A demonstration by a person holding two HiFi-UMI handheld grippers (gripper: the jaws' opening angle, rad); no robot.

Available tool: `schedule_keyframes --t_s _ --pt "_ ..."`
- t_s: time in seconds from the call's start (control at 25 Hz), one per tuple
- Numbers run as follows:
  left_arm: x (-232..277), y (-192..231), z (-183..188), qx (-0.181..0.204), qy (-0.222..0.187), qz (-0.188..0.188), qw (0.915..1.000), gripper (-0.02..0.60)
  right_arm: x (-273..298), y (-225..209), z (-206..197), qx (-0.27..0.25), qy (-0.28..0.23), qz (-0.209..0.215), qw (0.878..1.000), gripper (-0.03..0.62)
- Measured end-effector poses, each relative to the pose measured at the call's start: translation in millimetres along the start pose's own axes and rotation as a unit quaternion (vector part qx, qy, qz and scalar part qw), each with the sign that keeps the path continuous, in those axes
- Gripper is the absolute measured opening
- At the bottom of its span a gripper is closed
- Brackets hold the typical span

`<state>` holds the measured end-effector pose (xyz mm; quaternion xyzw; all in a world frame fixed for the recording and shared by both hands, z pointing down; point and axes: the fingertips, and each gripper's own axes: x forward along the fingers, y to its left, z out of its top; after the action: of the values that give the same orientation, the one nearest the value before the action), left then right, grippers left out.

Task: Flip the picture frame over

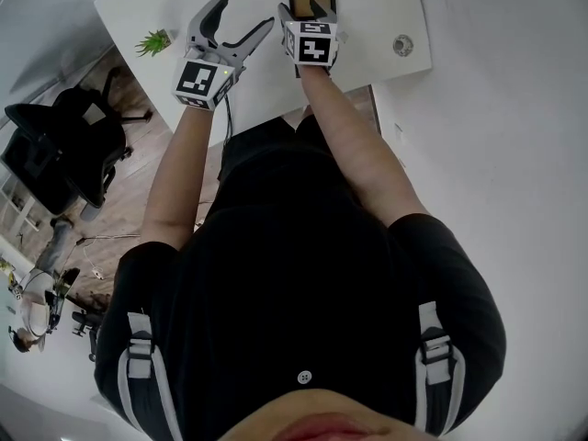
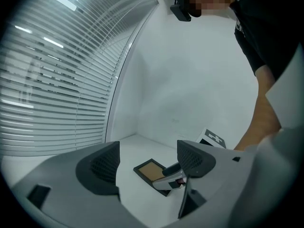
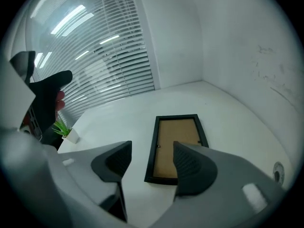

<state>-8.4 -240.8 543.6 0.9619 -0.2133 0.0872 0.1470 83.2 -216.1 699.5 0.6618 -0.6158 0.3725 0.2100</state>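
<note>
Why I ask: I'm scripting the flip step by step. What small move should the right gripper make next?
Probably lower the right gripper onto the near short edge of the picture frame and straddle it. Its fingers stand apart with nothing gripped, over that edge, and the frame lies flat, backing up, on the table.

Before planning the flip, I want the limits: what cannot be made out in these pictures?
Black picture frame with brown backing: its downward face lies against the white table, hidden in every view.
Head view: top edge cuts its far end; the right tongs cover its near end.
Small round thing on the table, head view: too small to identify.
</note>
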Motion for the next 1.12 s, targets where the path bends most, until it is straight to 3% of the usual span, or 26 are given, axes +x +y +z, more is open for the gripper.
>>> schedule_keyframes --t_s 0.36,0.48,0.92,1.12 --pt "6.5 16.4 -22.3 -0.009 0.016 0.005 0.9998 0.382 14.6 3.3 -16.4 0.000 0.033 -0.024 0.999 0.248" --pt "4.3 23.5 -24.6 -0.016 0.016 0.011 0.9997 0.382 21.5 5.7 -22.0 -0.004 0.040 -0.029 0.999 0.207" --pt "-3.4 34.0 -25.4 -0.033 0.011 0.017 0.9993 0.380 21.5 4.4 -21.7 -0.017 0.053 -0.072 0.996 0.161" --pt "-3.9 33.6 -23.6 -0.032 0.009 0.016 0.9993 0.380 20.2 2.1 -23.9 -0.024 0.060 -0.080 0.995 0.095"
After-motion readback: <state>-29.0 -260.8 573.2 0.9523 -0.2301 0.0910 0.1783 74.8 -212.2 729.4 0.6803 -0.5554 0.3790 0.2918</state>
